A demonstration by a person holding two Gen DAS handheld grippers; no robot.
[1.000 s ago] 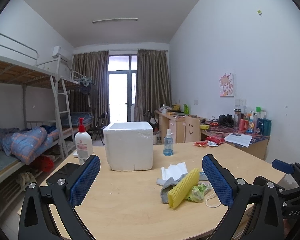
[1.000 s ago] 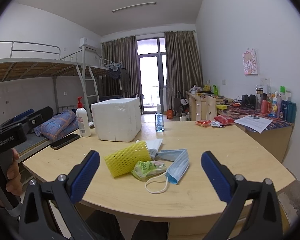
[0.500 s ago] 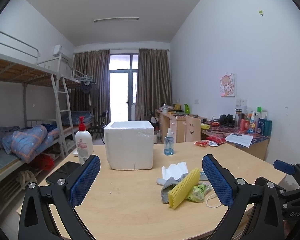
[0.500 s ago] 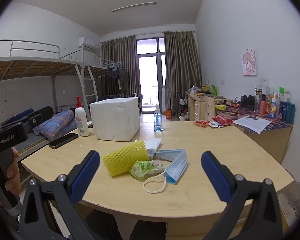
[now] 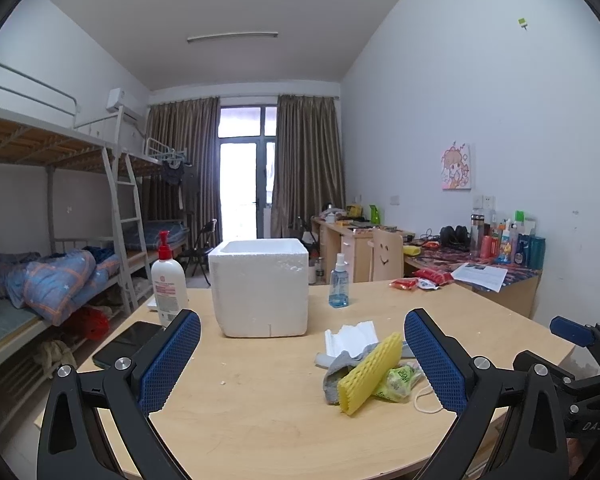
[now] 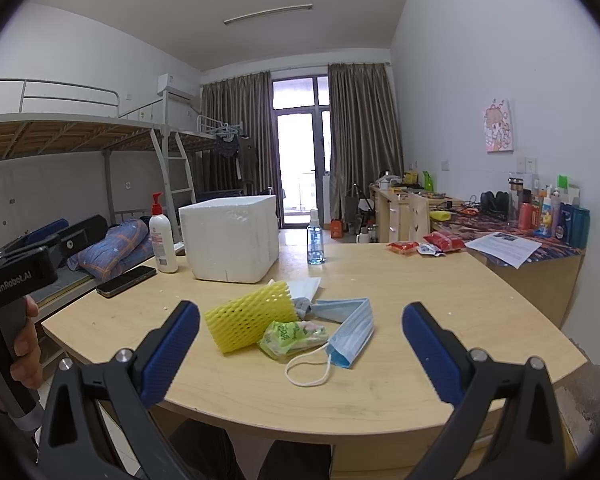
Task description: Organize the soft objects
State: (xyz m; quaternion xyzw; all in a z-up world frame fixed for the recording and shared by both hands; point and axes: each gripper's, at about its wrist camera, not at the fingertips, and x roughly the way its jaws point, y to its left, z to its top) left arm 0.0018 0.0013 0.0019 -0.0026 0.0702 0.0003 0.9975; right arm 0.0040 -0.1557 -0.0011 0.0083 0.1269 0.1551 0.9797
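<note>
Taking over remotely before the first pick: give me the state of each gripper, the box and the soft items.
left gripper: open, empty
right gripper: open, empty
foam box: upright, top open
yellow foam net: lying on table, in pile
green packet: against the net
face mask: flat, loop loose

Wooden table [image 6: 440, 304], foam box [image 6: 228, 240], mask [image 6: 352, 332]

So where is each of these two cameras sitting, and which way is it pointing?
Left wrist: on the left gripper, looking across the round wooden table at the white foam box; its blue-padded fingers show.
Right wrist: on the right gripper, facing the yellow foam net sleeve; the person's hand shows.
Shared: table, box, sleeve.
</note>
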